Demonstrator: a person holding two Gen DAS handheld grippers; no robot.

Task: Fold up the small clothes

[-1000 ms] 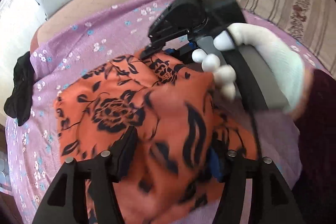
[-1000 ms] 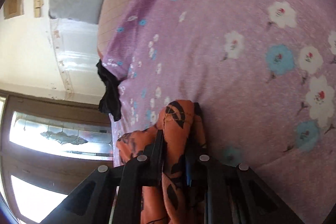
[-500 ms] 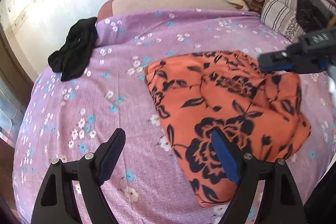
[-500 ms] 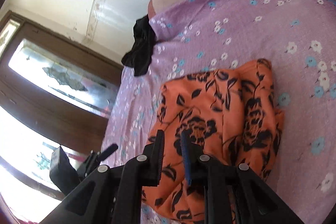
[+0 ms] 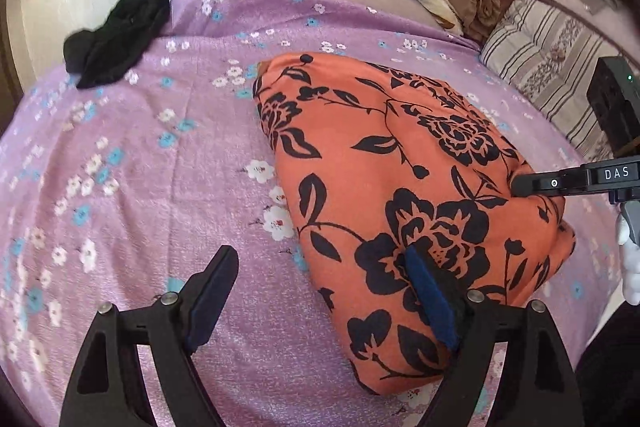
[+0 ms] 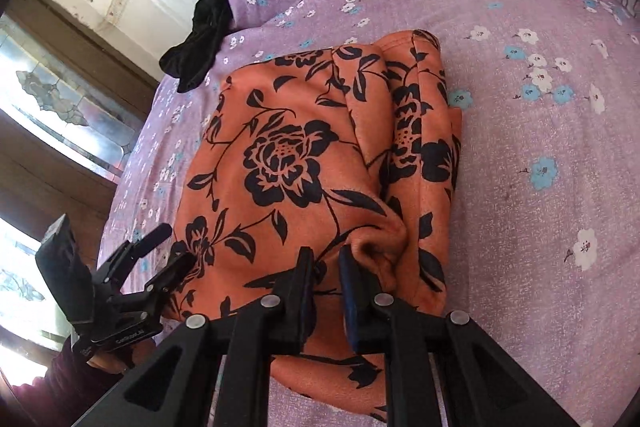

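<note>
Purple floral bedsheet [image 5: 132,187] holds folded orange garment [image 5: 384,187], seemingly released.

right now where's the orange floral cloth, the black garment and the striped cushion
orange floral cloth [image 5: 384,163], left wrist view, middle of its top layer
black garment [image 5: 116,39], left wrist view, centre of the heap
striped cushion [image 5: 548,55], left wrist view, its striped face

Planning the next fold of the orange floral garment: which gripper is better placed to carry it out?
Right: the right gripper is pinching the orange floral garment; the left gripper is opening, gripping nothing.
</note>
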